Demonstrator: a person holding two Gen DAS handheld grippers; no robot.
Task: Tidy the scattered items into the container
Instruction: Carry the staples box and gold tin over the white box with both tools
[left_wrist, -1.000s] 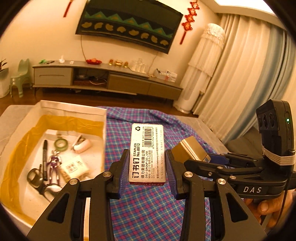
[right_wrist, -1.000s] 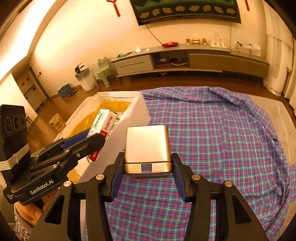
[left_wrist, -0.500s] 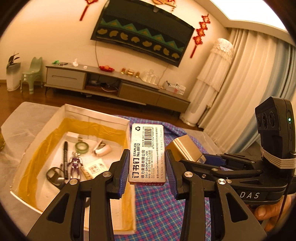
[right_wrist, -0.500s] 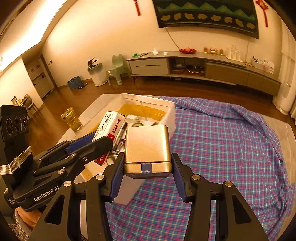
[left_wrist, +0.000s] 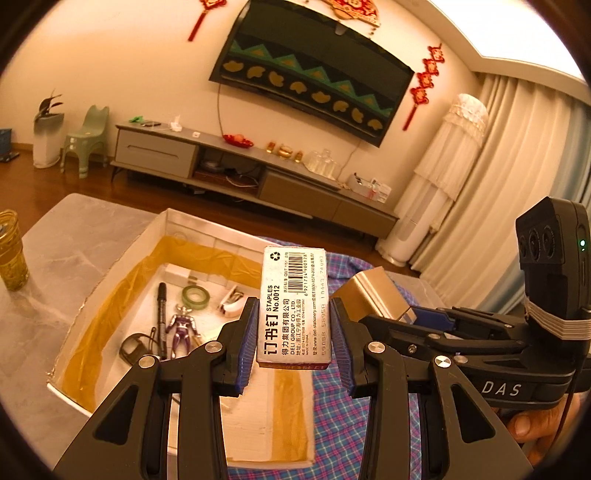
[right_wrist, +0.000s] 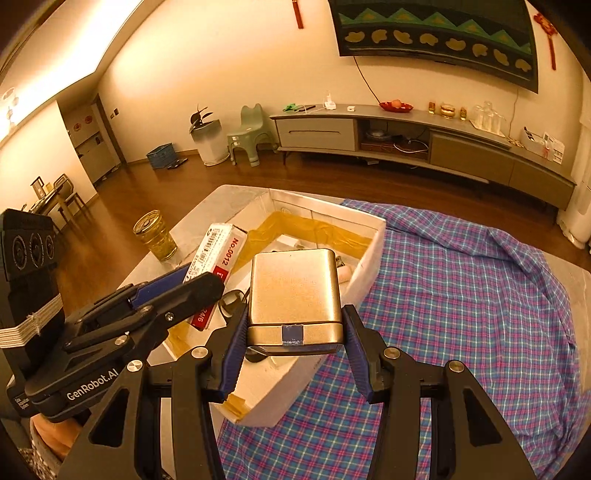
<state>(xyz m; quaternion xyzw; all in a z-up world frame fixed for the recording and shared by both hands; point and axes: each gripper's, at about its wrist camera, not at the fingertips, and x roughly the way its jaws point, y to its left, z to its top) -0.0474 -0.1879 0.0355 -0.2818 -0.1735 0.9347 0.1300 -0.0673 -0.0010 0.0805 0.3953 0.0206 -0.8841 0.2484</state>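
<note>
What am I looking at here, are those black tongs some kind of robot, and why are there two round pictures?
No robot: a person holds a hand-operated gripper in each hand, and a fisheye camera on each looks forward along its two fingers. That gives the two round pictures.

The left camera shows the left gripper clamped on a box of staples. The other tool appears at its right edge.

The right camera shows the right gripper clamped on a gold tin, with the left tool and staples beside it.

Below them is a table partly covered by a plaid cloth. On it stands a white container holding a marker, tape roll, toy figure and other small things. A glass stands on the table nearby. Both held items hang near the container's edge, not yet inside.
</note>
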